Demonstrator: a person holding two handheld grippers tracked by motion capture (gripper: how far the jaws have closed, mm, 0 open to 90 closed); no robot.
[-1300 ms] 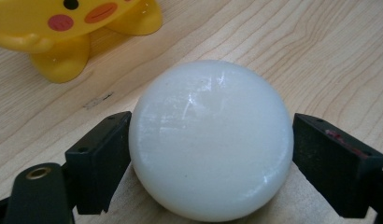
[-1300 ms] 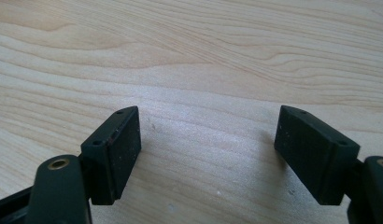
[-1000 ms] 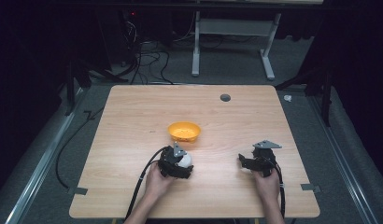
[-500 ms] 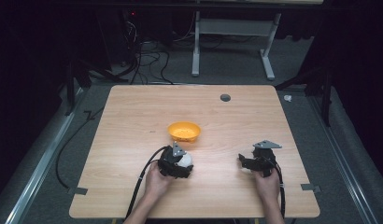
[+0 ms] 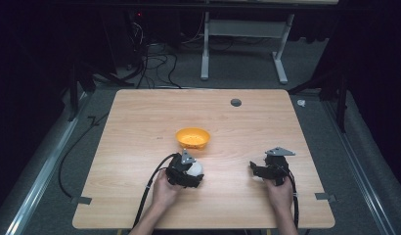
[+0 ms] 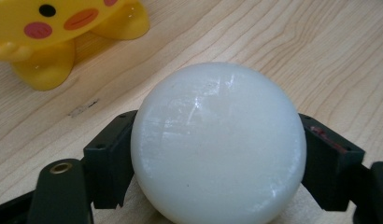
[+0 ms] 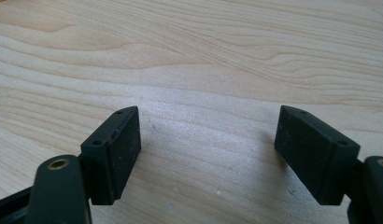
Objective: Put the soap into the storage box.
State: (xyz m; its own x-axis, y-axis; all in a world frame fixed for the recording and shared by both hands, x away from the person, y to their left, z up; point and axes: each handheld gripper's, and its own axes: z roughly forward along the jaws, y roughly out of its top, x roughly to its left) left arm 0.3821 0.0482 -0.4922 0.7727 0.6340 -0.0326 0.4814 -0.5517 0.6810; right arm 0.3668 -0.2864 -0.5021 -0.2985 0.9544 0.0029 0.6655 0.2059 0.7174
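White ball pinched at its widest girth, just near of the yellow bowl

Our left gripper (image 6: 217, 154) clamps the white ball (image 6: 217, 142) by both sides on the table (image 5: 140, 122); it looks smooth, rigid, light and likely slippery, so we grip across its middle. Our right gripper (image 7: 208, 156) rests spread and empty at the near right, with the yellow bowl (image 5: 192, 137) just beyond the ball.
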